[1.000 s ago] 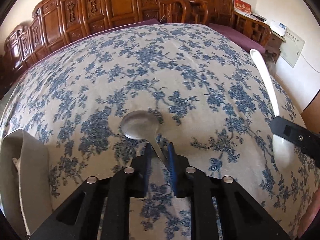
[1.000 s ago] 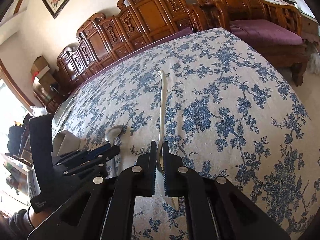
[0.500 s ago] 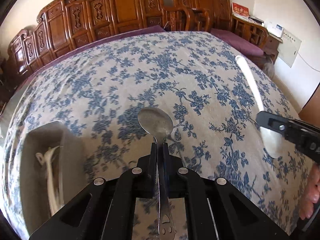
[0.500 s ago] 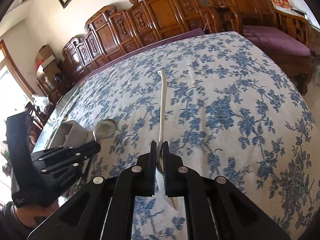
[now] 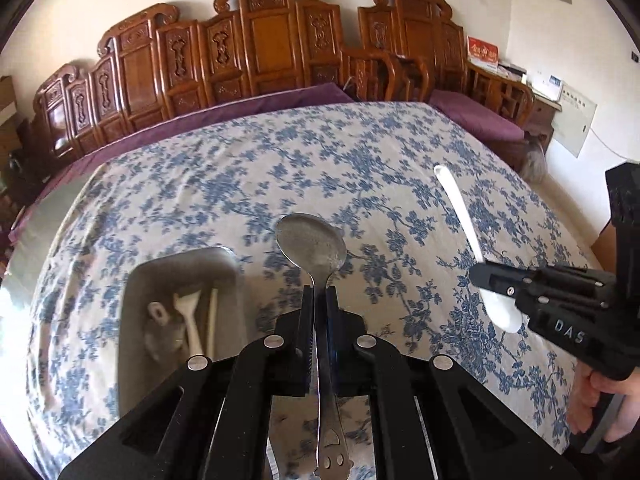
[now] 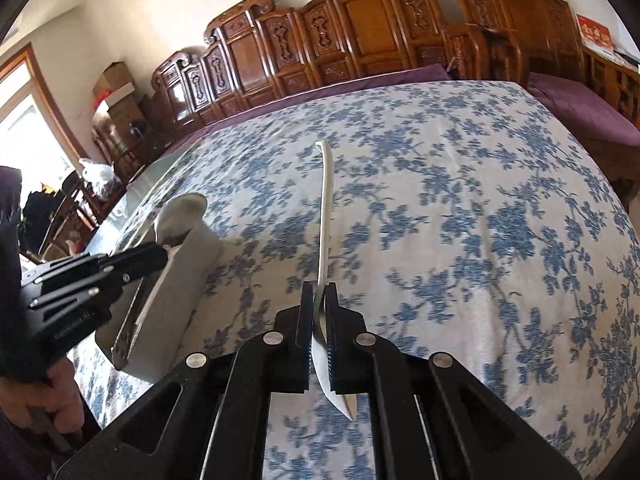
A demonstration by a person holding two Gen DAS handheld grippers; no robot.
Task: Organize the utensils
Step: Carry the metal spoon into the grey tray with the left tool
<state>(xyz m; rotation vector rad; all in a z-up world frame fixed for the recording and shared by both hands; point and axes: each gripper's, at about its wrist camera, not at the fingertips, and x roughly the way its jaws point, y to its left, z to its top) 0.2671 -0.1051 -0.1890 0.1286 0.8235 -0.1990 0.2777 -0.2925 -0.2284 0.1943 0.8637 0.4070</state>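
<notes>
My left gripper (image 5: 319, 300) is shut on the handle of a metal spoon (image 5: 311, 242), bowl pointing forward, held above the tablecloth just right of a grey utensil tray (image 5: 132, 340). The tray holds several white utensils (image 5: 192, 320). My right gripper (image 6: 319, 300) is shut on a white spoon (image 6: 325, 208), gripped near its bowl with the handle pointing away. In the left wrist view the right gripper (image 5: 476, 274) and white spoon (image 5: 460, 208) show at the right. In the right wrist view the left gripper (image 6: 162, 254), metal spoon (image 6: 176, 216) and tray (image 6: 180, 280) show at the left.
A blue-flowered tablecloth (image 5: 360, 168) covers the table. Carved wooden chairs (image 5: 260, 48) with purple cushions line the far side. The table edge drops off at the right (image 6: 616, 184). A window and clutter are at the far left in the right wrist view (image 6: 40, 152).
The left gripper has lifted the metal spoon off the cloth and carried it left to the tray. The right gripper still holds the white spoon and has followed leftward.
</notes>
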